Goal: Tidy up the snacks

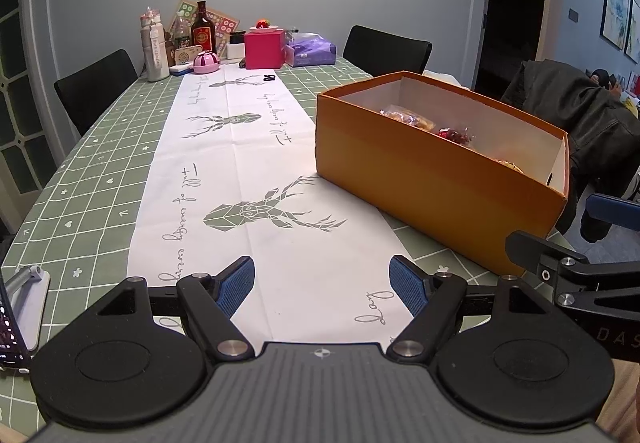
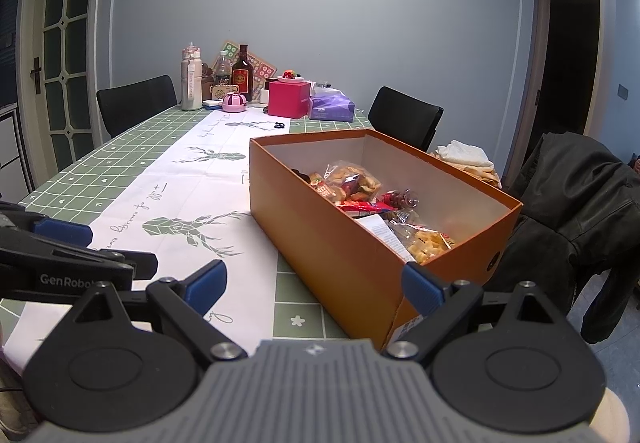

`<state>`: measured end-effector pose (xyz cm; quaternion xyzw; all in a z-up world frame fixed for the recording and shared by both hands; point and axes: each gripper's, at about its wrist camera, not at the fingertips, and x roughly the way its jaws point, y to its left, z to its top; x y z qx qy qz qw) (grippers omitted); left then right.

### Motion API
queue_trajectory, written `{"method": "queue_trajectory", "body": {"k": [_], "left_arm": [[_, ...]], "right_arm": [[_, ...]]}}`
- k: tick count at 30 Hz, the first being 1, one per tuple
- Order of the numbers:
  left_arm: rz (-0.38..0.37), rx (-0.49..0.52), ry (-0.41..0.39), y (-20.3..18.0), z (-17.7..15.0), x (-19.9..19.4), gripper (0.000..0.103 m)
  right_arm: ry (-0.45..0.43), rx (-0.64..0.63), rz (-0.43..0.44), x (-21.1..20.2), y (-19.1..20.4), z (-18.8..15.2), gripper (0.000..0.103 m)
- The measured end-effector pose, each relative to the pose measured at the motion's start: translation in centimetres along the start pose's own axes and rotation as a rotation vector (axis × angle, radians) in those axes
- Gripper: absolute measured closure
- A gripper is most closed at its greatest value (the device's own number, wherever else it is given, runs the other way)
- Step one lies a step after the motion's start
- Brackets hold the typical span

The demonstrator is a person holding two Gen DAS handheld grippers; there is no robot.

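Observation:
An orange cardboard box [image 1: 424, 179] [image 2: 340, 247] stands open on the table, to the right of the white runner. Inside it lie several snack packets [image 2: 352, 183] in clear and red wrappers, and a bag of yellow crackers [image 2: 428, 243] near its front end. My left gripper [image 1: 322, 283] is open and empty, low over the runner, with the box to its right. My right gripper [image 2: 316, 285] is open and empty just in front of the box's near corner. Its right fingertip [image 2: 420, 285] overlaps the box's front end.
The table has a green checked cloth [image 1: 100, 163] and a white deer-print runner [image 1: 256, 171]. Bottles, a pink box [image 1: 264, 49] and a purple tissue pack [image 1: 310, 51] crowd the far end. Black chairs stand around; a dark jacket [image 2: 580, 211] hangs over one on the right. A phone on a stand [image 1: 12, 319] sits at the near left.

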<state>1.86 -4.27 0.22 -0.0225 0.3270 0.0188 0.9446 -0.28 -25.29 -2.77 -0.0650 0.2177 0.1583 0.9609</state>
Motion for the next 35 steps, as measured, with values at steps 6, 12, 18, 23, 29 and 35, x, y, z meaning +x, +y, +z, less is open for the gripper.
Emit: {"method": "queue_trajectory", "body": {"k": [6,12,18,23,29,35], "left_arm": [[-0.004,-0.001,-0.002,-0.1,0.04,-0.1,0.013],[-0.003,0.005,-0.001,-0.47,0.07,-0.2,0.013],[-0.002,0.006,-0.002,-0.49,0.12,-0.15,0.013],[0.0,0.015,-0.011,-0.51,0.09,-0.23,0.013],[-0.003,0.018,-0.013,-0.47,0.05,-0.33,0.013],[-0.006,0.016,-0.018,-0.51,0.08,-0.49,0.013]], "right_arm": [[0.01,-0.005,0.001,0.1,-0.13,0.0,0.01],[0.02,0.001,-0.003,0.31,-0.4,0.06,0.01],[0.02,-0.004,0.001,0.23,-0.39,0.01,0.01],[0.024,-0.008,0.005,0.36,-0.32,0.01,0.009],[0.024,-0.009,0.008,0.35,-0.32,-0.06,0.009],[0.027,-0.007,0.01,0.39,-0.3,-0.08,0.009]]}}
